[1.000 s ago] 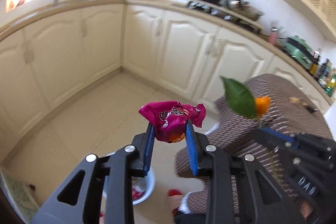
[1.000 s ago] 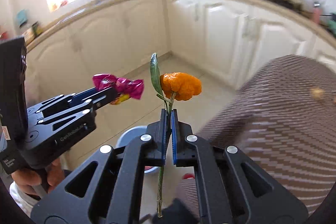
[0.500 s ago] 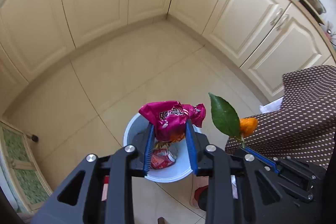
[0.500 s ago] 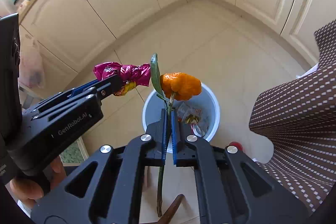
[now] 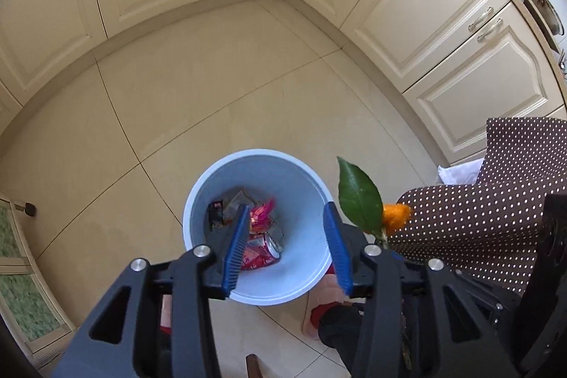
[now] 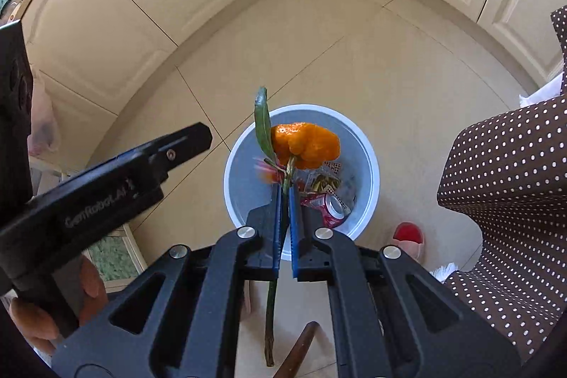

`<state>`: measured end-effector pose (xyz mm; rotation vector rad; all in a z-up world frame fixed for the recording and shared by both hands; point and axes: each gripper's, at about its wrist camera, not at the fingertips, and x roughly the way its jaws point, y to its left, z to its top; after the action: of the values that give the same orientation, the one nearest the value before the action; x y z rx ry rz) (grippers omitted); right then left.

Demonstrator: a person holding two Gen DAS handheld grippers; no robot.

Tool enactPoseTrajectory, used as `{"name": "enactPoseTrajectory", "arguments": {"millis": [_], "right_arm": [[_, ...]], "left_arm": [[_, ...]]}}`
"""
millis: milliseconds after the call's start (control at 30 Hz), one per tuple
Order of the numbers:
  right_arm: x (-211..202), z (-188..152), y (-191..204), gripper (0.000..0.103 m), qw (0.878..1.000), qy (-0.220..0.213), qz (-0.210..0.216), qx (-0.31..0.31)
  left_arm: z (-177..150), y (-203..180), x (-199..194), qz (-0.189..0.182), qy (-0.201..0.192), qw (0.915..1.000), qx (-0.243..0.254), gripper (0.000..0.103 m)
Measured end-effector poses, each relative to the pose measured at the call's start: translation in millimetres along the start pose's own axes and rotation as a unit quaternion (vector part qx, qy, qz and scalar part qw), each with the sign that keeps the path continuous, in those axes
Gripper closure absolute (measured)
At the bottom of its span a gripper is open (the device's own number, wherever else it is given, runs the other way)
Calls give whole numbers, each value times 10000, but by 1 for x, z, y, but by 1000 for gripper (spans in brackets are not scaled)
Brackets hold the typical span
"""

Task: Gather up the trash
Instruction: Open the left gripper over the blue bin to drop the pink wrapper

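Pale blue, the trash bin [image 5: 198, 201] sits on the tiled floor [image 5: 177, 94] directly below us. Our left gripper [image 5: 283, 236] has its jaws opening with nothing between them; the pink wrapper [image 5: 260, 213] is inside the bin among a crushed red can [image 5: 262, 248] and other scraps. Our right gripper [image 6: 283, 201] has its jaws clamped on the green stem [image 6: 288, 172] of an orange peel [image 6: 304, 144] with a leaf [image 6: 263, 123], held above the bin. A dotted brown cloth [image 6: 506, 172] hangs to the right.
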<state>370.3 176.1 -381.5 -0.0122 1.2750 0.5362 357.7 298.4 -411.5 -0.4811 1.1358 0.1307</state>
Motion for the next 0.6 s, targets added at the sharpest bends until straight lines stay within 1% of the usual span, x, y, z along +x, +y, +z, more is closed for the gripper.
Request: {"name": "enactPoseTrajectory", "arguments": {"millis": [133, 600], "right_arm": [[7, 2, 4, 98, 10000, 40, 9, 5], [23, 5, 2, 98, 9999, 67, 53, 68]], "left_arm": [[3, 1, 3, 51, 43, 10000, 9, 57], [4, 9, 2, 252, 53, 9997, -13, 53]]}}
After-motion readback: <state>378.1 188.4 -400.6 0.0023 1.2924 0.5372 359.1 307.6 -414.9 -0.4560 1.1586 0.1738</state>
